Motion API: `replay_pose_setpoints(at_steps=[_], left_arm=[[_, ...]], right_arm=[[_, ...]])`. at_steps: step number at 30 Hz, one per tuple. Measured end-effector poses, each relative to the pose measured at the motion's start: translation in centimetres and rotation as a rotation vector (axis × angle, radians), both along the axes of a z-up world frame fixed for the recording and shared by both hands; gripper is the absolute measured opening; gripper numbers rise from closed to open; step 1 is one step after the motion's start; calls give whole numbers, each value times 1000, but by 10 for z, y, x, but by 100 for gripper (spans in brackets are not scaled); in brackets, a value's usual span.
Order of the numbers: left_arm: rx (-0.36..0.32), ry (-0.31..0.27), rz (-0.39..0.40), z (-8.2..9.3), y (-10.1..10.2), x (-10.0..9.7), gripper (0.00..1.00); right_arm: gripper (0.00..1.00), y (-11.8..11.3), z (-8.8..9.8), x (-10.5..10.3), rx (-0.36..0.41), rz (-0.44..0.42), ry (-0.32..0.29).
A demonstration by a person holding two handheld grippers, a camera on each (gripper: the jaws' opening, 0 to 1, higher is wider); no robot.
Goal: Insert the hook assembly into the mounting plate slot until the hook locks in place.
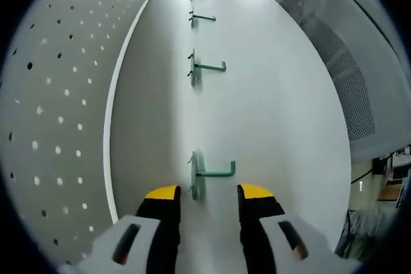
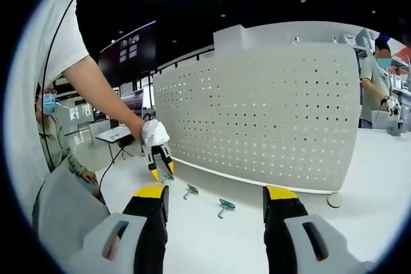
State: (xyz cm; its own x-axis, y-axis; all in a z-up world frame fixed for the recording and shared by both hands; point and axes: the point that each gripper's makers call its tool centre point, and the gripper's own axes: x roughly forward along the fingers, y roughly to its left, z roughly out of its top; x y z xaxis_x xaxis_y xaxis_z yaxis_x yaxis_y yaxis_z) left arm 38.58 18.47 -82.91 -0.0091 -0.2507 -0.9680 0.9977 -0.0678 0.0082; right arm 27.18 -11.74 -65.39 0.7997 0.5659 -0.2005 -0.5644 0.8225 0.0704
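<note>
A white perforated mounting plate (image 1: 58, 126) stands upright along the left of the table in the left gripper view. Several green hook assemblies lie in a row on the white table (image 1: 276, 133): the nearest hook (image 1: 207, 174) sits just ahead of and partly between the yellow tips of my open left gripper (image 1: 209, 192), then another hook (image 1: 204, 67) and a further hook (image 1: 199, 17). In the right gripper view the mounting plate (image 2: 270, 120) faces me. My right gripper (image 2: 216, 192) is open and holds nothing. The left gripper (image 2: 160, 172) hovers over a hook (image 2: 168, 178).
Two more green hooks (image 2: 190, 190) (image 2: 225, 206) lie on the table in front of the plate. A seated person (image 2: 54, 139) is at the left and another person (image 2: 376, 85) stands at the far right. A grey mesh chair back (image 1: 350, 75) borders the table's right edge.
</note>
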Motion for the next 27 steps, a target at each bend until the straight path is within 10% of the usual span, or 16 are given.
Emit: replay_pose_setpoints(at_steps=[27], left_arm=[[8, -54, 65, -1, -2, 13, 4]], right_arm=[[52, 1, -5, -2, -10, 12, 21]])
